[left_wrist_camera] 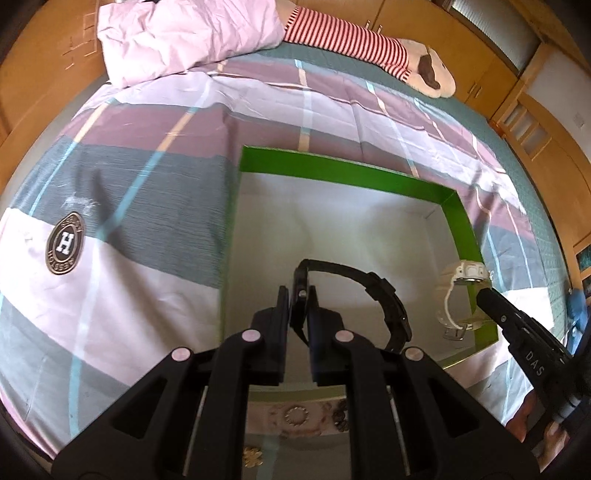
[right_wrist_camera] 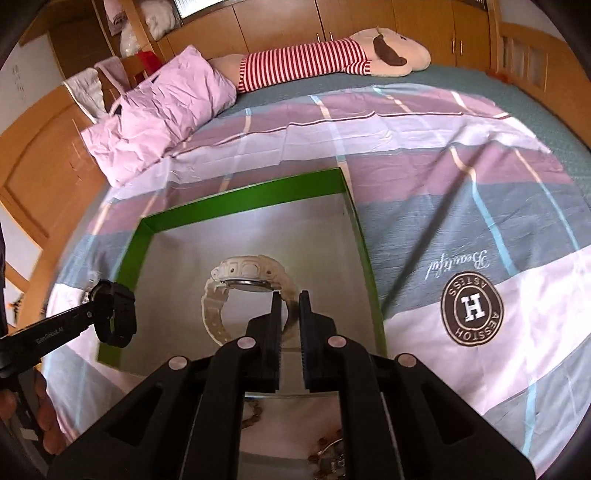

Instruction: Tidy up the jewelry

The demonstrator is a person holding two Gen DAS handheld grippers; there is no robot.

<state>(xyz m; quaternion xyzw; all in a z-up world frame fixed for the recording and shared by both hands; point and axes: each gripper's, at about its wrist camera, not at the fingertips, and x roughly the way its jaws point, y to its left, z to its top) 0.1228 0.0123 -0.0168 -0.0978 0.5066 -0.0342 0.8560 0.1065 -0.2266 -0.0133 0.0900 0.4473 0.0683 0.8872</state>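
Left wrist view is showing the left gripper clenching a black watch over the green-walled box, which is lying on a plaid bedspread. The right gripper is pinching a white watch by its strap above the same box. A pink pillow and a striped plush toy are lying near wooden cabinets.

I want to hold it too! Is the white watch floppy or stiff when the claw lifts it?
The white plastic wristwatch probably stays fairly stiff: its strap keeps a rounded loop while pinched in the right claw. It likely hangs top-heavy, since the chunky case sits above the thin strap.
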